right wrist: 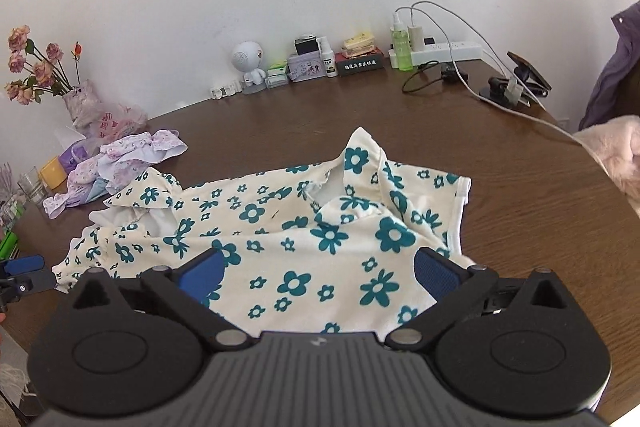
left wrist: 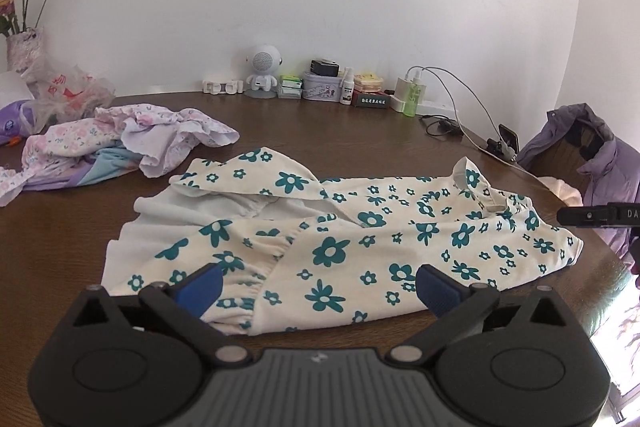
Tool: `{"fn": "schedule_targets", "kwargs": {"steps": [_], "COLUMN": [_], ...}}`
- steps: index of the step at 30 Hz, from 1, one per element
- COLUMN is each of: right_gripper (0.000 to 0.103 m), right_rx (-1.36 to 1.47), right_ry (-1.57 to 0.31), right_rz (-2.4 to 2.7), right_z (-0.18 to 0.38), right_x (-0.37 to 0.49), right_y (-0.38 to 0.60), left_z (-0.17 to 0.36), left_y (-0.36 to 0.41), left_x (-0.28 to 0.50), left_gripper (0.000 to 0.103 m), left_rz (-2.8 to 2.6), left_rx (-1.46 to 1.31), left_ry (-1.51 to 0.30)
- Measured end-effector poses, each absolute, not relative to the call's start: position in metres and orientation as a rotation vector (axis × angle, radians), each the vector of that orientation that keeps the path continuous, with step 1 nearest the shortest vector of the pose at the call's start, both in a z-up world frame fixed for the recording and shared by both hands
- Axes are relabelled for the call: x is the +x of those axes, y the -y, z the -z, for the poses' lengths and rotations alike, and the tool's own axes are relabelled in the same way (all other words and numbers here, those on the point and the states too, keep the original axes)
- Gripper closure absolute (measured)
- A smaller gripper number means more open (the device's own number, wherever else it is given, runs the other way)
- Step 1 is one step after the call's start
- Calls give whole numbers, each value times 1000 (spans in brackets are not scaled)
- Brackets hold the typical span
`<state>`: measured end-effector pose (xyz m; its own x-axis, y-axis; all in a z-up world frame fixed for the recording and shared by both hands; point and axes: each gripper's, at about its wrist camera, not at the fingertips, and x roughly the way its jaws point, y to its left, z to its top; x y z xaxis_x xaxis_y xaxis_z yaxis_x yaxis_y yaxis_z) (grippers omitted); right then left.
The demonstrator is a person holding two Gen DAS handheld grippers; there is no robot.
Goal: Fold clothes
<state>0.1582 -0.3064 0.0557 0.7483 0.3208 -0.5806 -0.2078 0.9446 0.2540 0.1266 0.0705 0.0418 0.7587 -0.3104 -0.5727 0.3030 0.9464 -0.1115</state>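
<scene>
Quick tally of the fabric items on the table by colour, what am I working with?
Cream with teal flowers: 1, the dress spread under both open tongs
Pink-lilac floral: 1 crumpled pile, pieces uncountable
Pale pink fluffy: 1 at the edge
Total: 3

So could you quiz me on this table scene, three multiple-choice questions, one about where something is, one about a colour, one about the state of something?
1. Where does the heap of pink and lilac floral clothes lie, seen from the left wrist camera?
A. Left of the spread cream dress with teal flowers
B. On top of that dress
C. On the floor

2. What colour is the tall thin bottle by the white power strip?
A. Red
B. Green
C. Black

3. How do the jaws of the left gripper and right gripper stand?
A. Both clamped on the dress
B. One open, one shut
C. Both wide open, holding nothing

Answers: 1 A, the heap sits apart on the brown wooden table, to the dress's left. 2 B, its liquid shows green. 3 C, the blue pads stand far apart in each view, with the dress visible between them.
</scene>
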Motion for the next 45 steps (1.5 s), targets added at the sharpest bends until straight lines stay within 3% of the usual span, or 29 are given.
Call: {"fn": "schedule_targets", "kwargs": {"steps": [10, 16, 22, 23, 26, 42, 43, 44, 45], "right_gripper": [1, 11, 41, 52, 65, 65, 66, 75, 91], "right_rx": [-179, -272, -292, -288, -241, -326, -353, -381, -418], "right_ry": [-652, -844, -1007, -1027, -1059, -1179, -1171, -1162, -1145], "right_rz": [-452, -630, -847, -870, -905, -1072, -1073, -1072, -1058], "right_z": [-107, -96, -61, -56, -52, -19, -19, -20, -21], "right_x": [264, 364, 429, 438, 464, 482, 478, 474, 467], "right_y": [324, 329, 319, 318, 326, 299, 295, 291, 287], "left_z": [-87, -75, -40, -37, -32, -1, -1, -2, -3], "left_y": [-56, -43, -34, -35, -36, -29, -29, -29, -27], "left_x": [228, 314, 367, 373, 386, 411, 409, 406, 402], "left_gripper": [1, 16, 36, 44, 47, 48, 51, 68, 91], "left_rz": [478, 529, 723, 756, 839, 919, 920, 923, 923], "left_rx": [235, 389, 536, 529, 483, 557, 556, 553, 558], "left_ry": [-667, -803, -925, -941, -962, -1074, -1068, -1058, -1043]}}
